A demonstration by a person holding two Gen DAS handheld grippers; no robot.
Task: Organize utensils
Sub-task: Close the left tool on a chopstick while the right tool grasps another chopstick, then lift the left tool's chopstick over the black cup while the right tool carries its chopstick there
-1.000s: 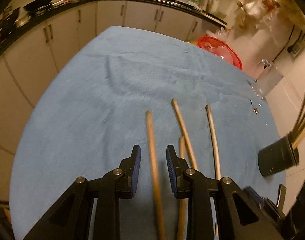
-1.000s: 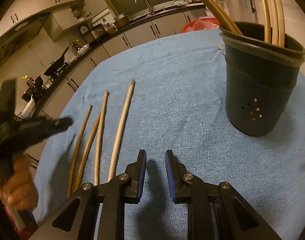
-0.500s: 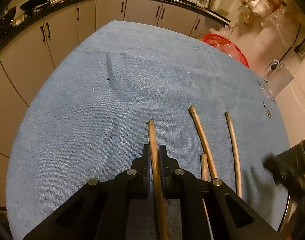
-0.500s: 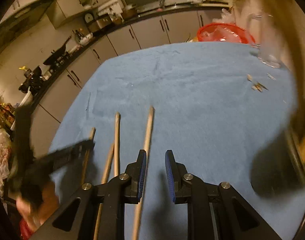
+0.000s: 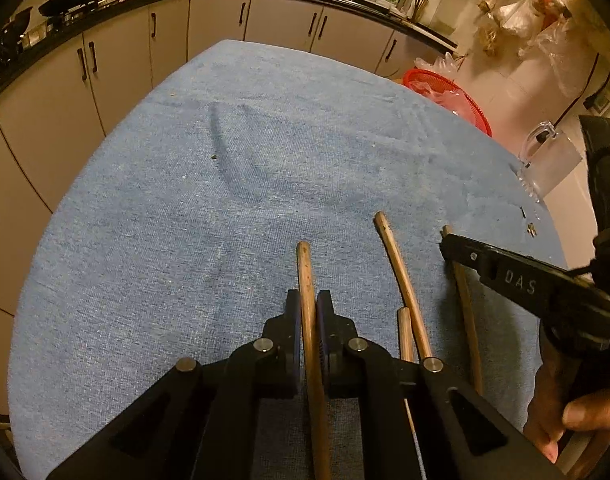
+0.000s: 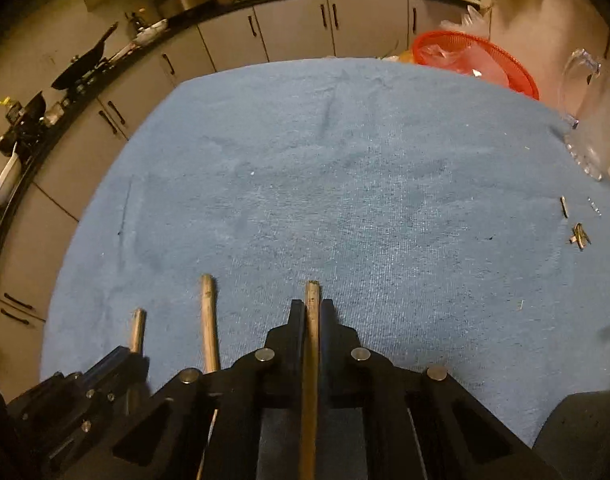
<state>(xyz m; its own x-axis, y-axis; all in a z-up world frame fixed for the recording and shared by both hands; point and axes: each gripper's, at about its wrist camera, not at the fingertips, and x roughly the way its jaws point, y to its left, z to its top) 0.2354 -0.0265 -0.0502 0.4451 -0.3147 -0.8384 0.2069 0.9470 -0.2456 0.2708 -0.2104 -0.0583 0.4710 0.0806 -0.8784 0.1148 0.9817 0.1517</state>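
Several wooden chopsticks lie side by side on the blue cloth-covered table [image 5: 225,200]. My left gripper [image 5: 308,300] is shut on the leftmost chopstick [image 5: 305,272], which runs between its pads and pokes out ahead. Two more chopsticks [image 5: 401,276] lie just to its right. In the right wrist view my right gripper [image 6: 312,308] is shut on the rightmost chopstick [image 6: 312,296], tip just past the fingers. The left wrist view shows that gripper [image 5: 505,276] from the side over the same stick [image 5: 467,320]. The dark utensil holder [image 6: 585,432] shows only as an edge at bottom right.
A red basket [image 5: 449,100] sits beyond the table's far right edge, and a clear jug [image 6: 589,120] stands at the right edge. Small metal bits [image 6: 579,236] lie on the cloth near it. Kitchen cabinets curve behind. A hand [image 5: 577,412] holds the right gripper.
My left gripper dropped over the leftmost chopstick and shut on it. My right gripper swung left from beside the holder to the rightmost chopstick and shut on it.
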